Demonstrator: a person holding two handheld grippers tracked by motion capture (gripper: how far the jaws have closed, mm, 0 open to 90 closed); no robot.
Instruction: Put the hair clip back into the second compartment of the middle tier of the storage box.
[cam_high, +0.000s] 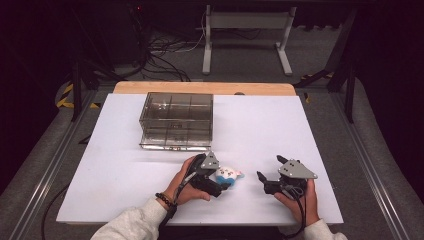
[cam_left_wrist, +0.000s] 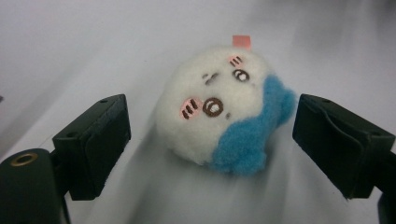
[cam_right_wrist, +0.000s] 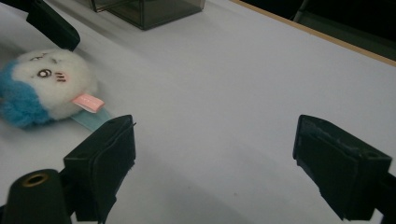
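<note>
A small round white plush toy with a blue patch, pink cheeks and a pink tag (cam_high: 229, 174) lies on the white tabletop (cam_high: 260, 125) in the lower middle of the high view, just right of the left gripper (cam_high: 223, 186). In the left gripper view the toy (cam_left_wrist: 219, 112) sits between the two black jaws, which stand wide apart on either side of it and do not touch it; that claw holds nothing. The right gripper (cam_high: 260, 179), at the lower right of the high view, rests in the person's right hand (cam_high: 300, 197) near the toy, its jaws also spread wide over bare table and empty. In the right gripper view the toy (cam_right_wrist: 44, 86) lies at the left edge, beyond the left-hand jaw. A smoky transparent plastic box with compartments (cam_high: 176, 120) stands in the upper middle of the tabletop, well apart from the toy.
</note>
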